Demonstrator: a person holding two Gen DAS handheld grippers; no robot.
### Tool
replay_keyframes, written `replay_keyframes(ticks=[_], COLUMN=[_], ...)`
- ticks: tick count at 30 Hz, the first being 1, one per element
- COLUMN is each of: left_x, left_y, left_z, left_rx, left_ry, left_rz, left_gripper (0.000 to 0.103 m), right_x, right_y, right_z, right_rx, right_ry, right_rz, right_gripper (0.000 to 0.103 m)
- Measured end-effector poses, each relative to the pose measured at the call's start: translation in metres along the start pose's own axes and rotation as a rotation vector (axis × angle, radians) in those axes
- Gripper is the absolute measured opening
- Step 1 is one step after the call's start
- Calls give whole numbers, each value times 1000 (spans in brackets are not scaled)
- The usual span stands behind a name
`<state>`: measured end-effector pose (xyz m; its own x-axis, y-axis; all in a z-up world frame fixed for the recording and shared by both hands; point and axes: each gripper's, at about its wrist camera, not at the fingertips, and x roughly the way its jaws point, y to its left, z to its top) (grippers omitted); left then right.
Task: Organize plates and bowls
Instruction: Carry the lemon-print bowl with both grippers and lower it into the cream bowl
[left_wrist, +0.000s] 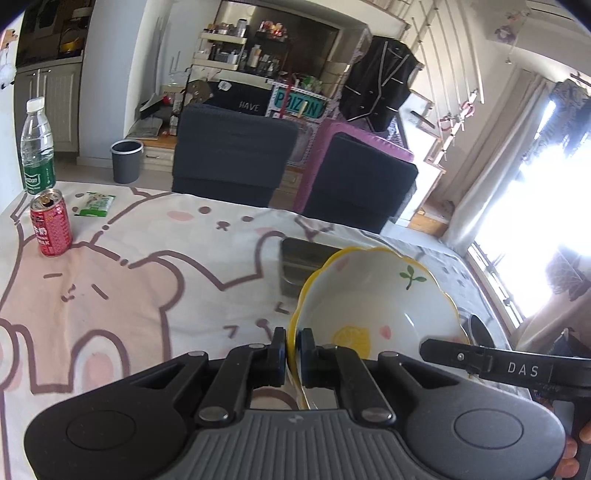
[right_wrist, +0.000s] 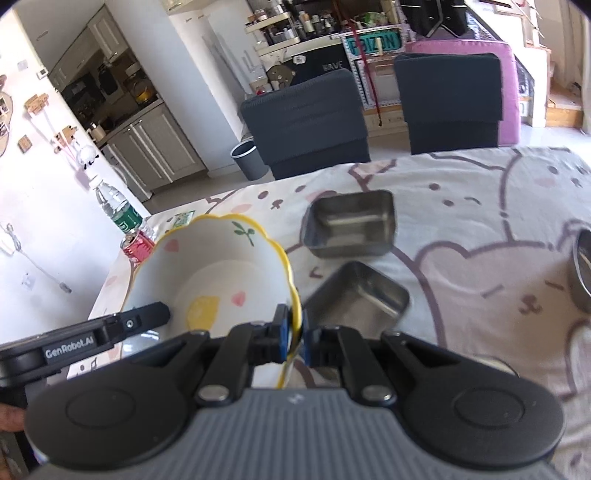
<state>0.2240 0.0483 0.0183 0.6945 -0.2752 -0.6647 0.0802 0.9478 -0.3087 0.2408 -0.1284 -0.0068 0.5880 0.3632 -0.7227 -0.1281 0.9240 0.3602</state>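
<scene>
A white bowl with a wavy yellow rim and lemon print (left_wrist: 376, 306) (right_wrist: 218, 269) is held above the table between both grippers. My left gripper (left_wrist: 291, 350) is shut on its left rim. My right gripper (right_wrist: 293, 332) is shut on its right rim. Each gripper shows as a black arm in the other's view. Two square steel trays lie on the cloth: one farther (right_wrist: 351, 223), one nearer (right_wrist: 358, 295), right of the bowl. One tray (left_wrist: 299, 258) shows behind the bowl in the left wrist view.
A round steel bowl (right_wrist: 583, 269) sits at the right edge. A red can (left_wrist: 50, 227), a water bottle (left_wrist: 37, 147) and a green packet (left_wrist: 96, 205) stand at the table's far left. Two dark chairs (left_wrist: 236, 151) (left_wrist: 362, 181) line the far side.
</scene>
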Motion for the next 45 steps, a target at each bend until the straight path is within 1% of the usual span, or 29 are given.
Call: replay_keyframes(ticks=[4,11,22,28,35,40,45], left_x=[-2,5,35,57,75,86,91], left_y=[-18,-43,-83,-101,-114,-113,-108], left_z=[-16,-34,-52,-63,-78,-83,-86], left_rx=[1,6,78,120,149,137,135], left_ry=[8,35,121,185,257,300,319], left_rz=[-26,-68,-130,-145,-151,-144,-128], left_gripper=[7,7,7,8,9,10,11], right_x=[-23,-46,-65,-67,-62,-53,-44], right_y=[-19,-45,-83,-102,-117,-121,-118], right_z=[-16,-33,-51,-59,-63,-67,-67], right_rx=[54,89,127,149,165,173,150], right_ry=[-23,-27,-9,27,79,119,148], right_rz=[-15,-59,-137,-185,-237,-260,-267], right_gripper=[9,9,9,9,9,9,9])
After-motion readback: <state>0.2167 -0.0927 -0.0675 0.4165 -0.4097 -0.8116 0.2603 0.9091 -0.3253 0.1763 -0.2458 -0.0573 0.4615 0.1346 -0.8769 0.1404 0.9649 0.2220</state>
